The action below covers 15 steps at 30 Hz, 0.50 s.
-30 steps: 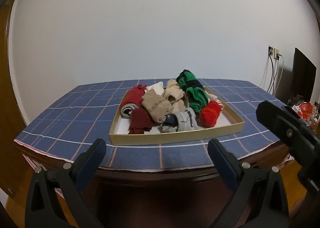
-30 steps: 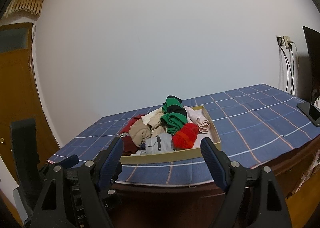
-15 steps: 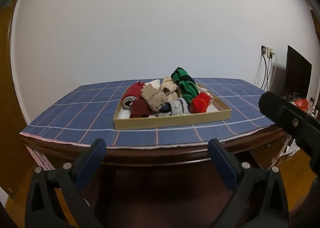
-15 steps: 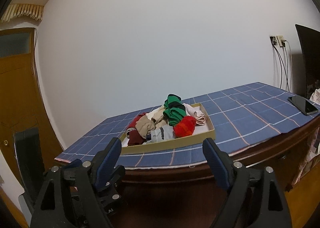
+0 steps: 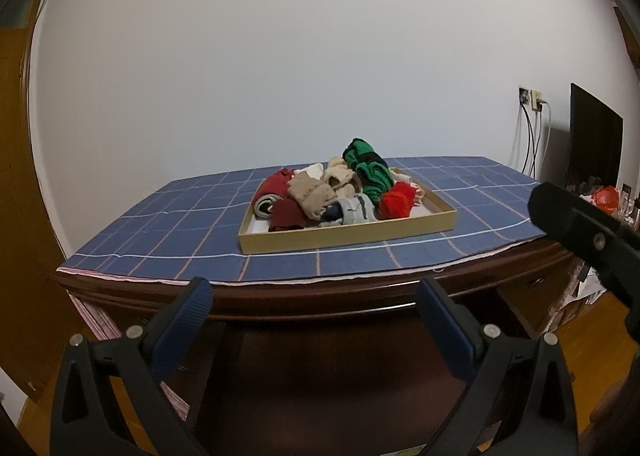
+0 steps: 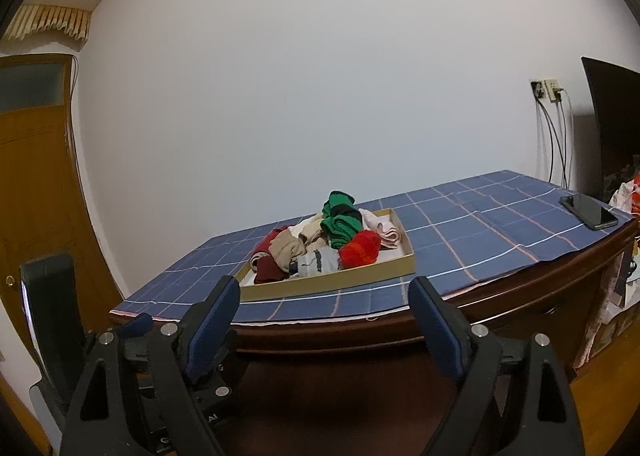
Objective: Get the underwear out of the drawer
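The underwear (image 5: 340, 192) lies heaped in a shallow drawer (image 5: 348, 234) on the surface (image 5: 160, 232). It looks soft and light, likely to snag on its neighbours; pinch a top fold. Both claws, left (image 5: 314, 326) and right (image 6: 326, 320), are spread apart, empty, well short of it.

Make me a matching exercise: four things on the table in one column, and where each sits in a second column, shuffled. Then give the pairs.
Things
1. bright red bundle
2. green and black bundle
3. smartphone
4. dark maroon bundle

Places
A. on the blue checked tablecloth, outside the cardboard tray
B. top of the pile, towards the wall
C. tray's near left corner
D. near side of the pile, at its right end

Pairs: 1-D, 2-B, 3-A, 4-C
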### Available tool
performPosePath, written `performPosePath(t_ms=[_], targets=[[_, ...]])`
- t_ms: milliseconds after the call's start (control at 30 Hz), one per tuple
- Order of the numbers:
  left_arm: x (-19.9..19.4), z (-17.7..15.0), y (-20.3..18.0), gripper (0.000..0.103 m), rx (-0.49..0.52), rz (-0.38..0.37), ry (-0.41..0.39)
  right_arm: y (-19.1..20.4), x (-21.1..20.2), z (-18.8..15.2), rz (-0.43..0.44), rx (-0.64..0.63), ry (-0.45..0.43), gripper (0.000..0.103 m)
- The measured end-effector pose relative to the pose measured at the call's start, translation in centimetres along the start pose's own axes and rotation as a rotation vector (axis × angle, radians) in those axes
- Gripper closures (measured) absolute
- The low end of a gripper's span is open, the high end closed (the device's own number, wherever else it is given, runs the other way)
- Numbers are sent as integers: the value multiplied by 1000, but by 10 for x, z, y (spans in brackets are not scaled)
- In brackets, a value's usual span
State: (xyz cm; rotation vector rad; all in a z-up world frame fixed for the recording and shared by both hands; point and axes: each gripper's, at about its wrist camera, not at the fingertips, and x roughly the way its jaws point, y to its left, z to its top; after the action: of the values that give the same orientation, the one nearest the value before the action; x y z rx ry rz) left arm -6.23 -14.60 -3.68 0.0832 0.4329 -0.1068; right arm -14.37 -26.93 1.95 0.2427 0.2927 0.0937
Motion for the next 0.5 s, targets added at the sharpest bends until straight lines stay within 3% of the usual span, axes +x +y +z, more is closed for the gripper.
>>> performPosePath(t_ms=[500], targets=[[-3,1,1,0,-14,14,-9,-1,-3,2,0,4,-5,15]])
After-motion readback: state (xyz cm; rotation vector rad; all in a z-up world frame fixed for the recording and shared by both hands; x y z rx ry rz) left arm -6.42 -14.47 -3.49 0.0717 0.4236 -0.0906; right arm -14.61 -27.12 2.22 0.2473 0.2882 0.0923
